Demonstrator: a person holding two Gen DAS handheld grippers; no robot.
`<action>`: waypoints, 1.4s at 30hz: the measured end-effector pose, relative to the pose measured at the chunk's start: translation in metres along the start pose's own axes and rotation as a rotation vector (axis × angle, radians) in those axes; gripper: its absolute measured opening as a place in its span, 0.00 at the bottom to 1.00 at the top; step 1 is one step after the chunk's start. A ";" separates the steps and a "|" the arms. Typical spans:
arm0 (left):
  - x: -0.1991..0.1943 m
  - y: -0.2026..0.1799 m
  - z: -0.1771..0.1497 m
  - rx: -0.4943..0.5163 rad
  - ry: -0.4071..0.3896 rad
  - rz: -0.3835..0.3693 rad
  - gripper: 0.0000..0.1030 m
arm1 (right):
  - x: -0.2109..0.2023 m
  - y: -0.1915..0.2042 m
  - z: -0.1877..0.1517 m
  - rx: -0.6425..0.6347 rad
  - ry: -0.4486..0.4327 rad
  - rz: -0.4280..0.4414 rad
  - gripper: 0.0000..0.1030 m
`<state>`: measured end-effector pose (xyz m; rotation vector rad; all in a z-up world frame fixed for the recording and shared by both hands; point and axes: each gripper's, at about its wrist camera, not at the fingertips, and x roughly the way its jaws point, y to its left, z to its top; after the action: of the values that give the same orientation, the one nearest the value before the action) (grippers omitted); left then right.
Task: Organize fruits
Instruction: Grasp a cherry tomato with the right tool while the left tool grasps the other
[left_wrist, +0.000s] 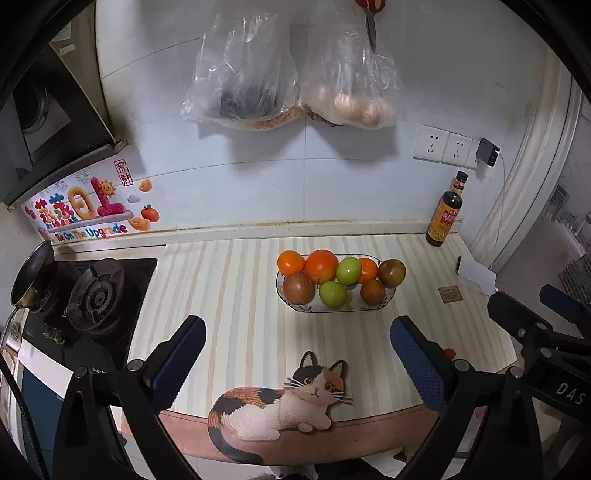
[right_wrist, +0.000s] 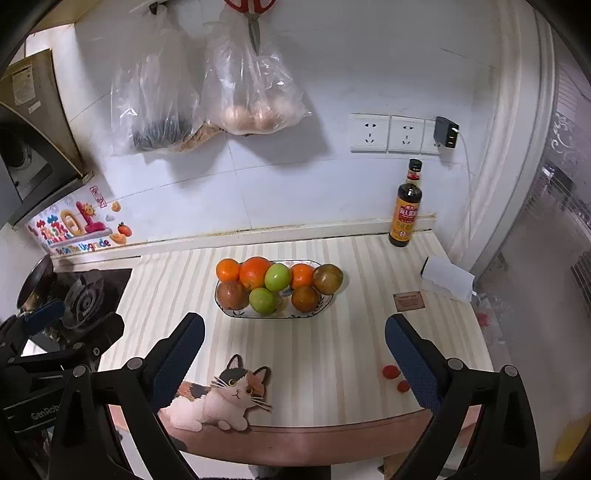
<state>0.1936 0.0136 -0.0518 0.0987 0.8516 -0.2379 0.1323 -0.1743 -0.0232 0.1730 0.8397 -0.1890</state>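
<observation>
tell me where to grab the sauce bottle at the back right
Grip the sauce bottle around its wide labelled body, coming level from the front. It stands upright against the wall, so the back is blocked, and the neck is thin and capped.

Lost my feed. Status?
Left gripper and right gripper open, empty. Fruits piled in bowl. Nothing blocking it.

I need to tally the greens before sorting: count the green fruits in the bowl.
2. One green fruit sits in the middle of the bowl, between oranges; the other green fruit lies at the front edge. More could be hidden beneath the pile.
</observation>
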 end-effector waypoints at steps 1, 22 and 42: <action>-0.001 0.002 -0.001 -0.002 0.002 -0.002 0.99 | -0.002 0.000 -0.001 0.010 -0.004 0.003 0.97; 0.162 -0.135 -0.018 0.180 0.237 0.097 0.99 | 0.193 -0.232 -0.103 0.324 0.407 -0.013 0.61; 0.286 -0.271 -0.084 0.372 0.583 -0.122 0.99 | 0.248 -0.268 -0.163 0.324 0.402 0.061 0.27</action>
<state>0.2464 -0.2818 -0.3208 0.4814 1.3875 -0.4949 0.1145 -0.4216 -0.3370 0.5537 1.1994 -0.2362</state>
